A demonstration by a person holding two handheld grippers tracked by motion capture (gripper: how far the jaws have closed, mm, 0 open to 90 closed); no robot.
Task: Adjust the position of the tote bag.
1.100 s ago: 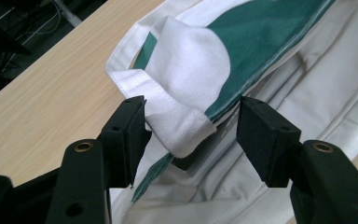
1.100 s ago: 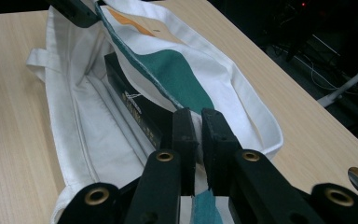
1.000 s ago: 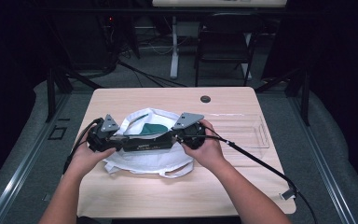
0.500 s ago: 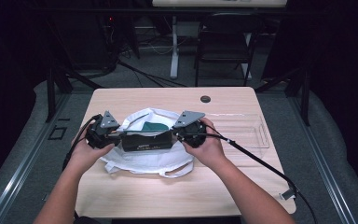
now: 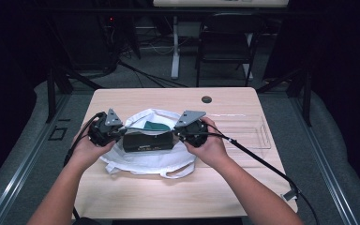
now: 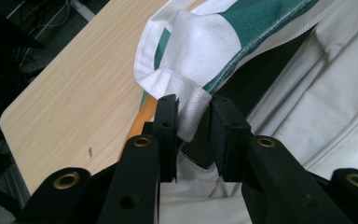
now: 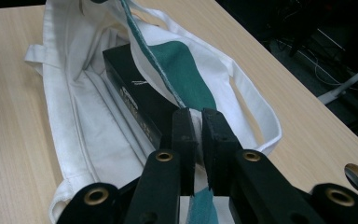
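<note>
Left gripper view: left gripper (image 6: 193,116) jaws, just closing, not yet clamped on white-and-green cloth bag (image 6: 205,51) rim; right gripper (image 7: 198,135) clamped on rim. Risk: the rim slips free, dropping the bag mouth over the black box (image 7: 140,98).

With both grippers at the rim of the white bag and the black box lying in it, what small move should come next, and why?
Probably finish closing the left gripper. Its jaws have just been closing, with the bag rim hem between them but a gap still beside one pad. The right gripper already pinches the opposite rim. With both sides held, the mouth can be lifted around the black box.
</note>
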